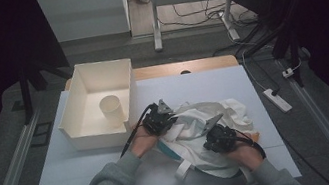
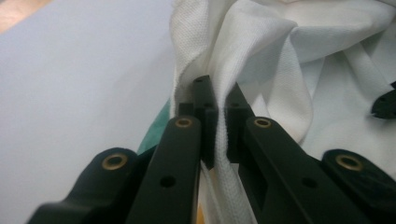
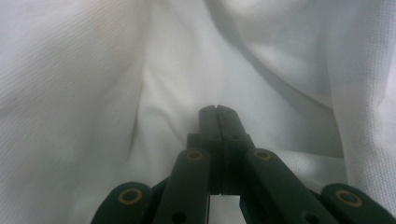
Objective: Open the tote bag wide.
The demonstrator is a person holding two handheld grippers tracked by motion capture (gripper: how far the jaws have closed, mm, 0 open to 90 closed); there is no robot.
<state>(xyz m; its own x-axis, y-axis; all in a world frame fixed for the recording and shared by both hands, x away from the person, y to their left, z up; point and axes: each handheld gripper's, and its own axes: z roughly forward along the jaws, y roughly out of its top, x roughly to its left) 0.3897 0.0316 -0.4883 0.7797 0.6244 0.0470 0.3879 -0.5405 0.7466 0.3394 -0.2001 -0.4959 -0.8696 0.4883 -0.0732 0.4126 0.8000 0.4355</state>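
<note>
Holding the white cloth [image 1: 212, 120] from two sides, you keep it bunched near the front right part of the desk [image 1: 55, 176], close to your body, probably so you can spread or fold it from there. Your right gripper [image 1: 218, 136] sits nearest to you, on the front part of the heap; in the right gripper view its jaws stand pressed together at the tips [image 3: 218, 114] with fabric all around, but I cannot tell if a layer is really caught between them. Your left gripper [image 1: 158, 120] is a little farther, at the left edge of the cloth, and there the jaws are clenched on a thick fold [image 2: 219, 93] that runs between them, so this side is firmly grasped. A green piece [image 2: 156, 133] shows under the cloth beside that gripper. Farther away, at the back left corner of the desk, a white bin [image 1: 78, 91] stands apart from the cloth with a cup [image 1: 112, 110] upright inside it, untouched
</note>
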